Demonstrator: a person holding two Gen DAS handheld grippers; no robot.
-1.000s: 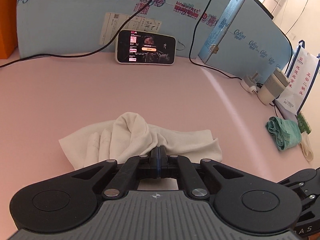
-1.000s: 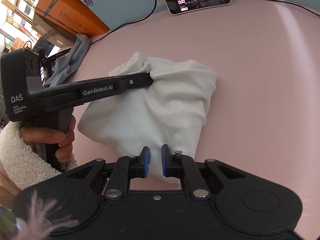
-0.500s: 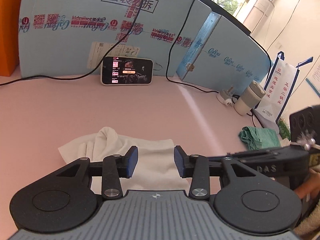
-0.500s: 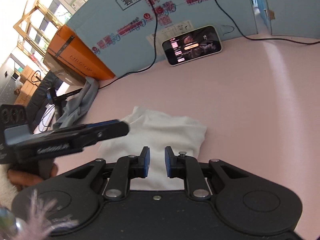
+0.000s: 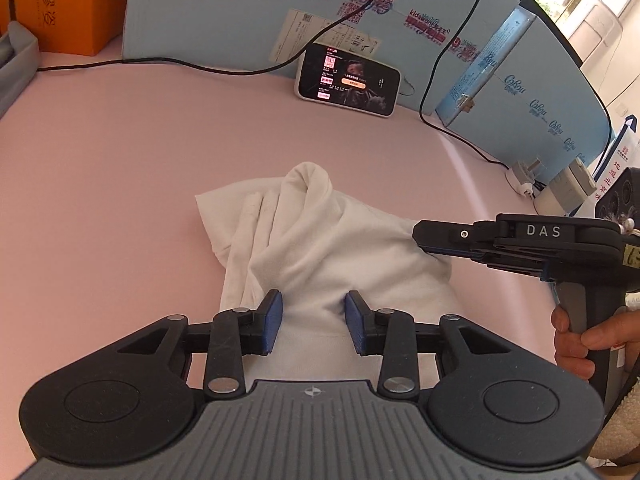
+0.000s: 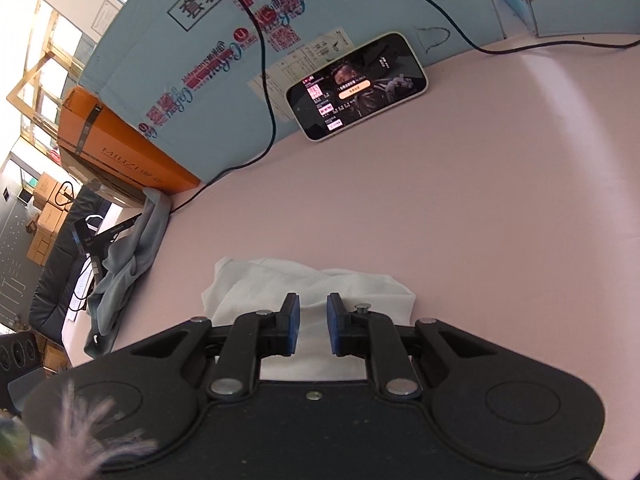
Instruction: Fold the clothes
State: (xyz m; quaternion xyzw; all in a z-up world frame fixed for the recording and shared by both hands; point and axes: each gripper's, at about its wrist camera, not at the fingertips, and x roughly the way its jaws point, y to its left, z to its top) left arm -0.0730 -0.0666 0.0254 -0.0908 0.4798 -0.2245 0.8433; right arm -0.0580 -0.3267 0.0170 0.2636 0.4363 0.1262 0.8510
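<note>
My left gripper [image 5: 314, 322] hangs spread over the white garment [image 5: 320, 248], gripping nothing. My right gripper [image 6: 313, 326] is closing, narrowly parted over its edge, seemingly pinching nothing.

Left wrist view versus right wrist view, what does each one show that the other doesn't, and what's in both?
Only the left wrist view shows the right tool from the side, reaching to the right edge of the crumpled white cotton garment, with the hand on its handle, plus a white charger plug.

Only the right wrist view shows a grey-blue cloth draped off the table's left edge.

Both show the white garment, the pink table, the lit smartphone propped against the light blue printed cardboard, black cables and an orange box.
</note>
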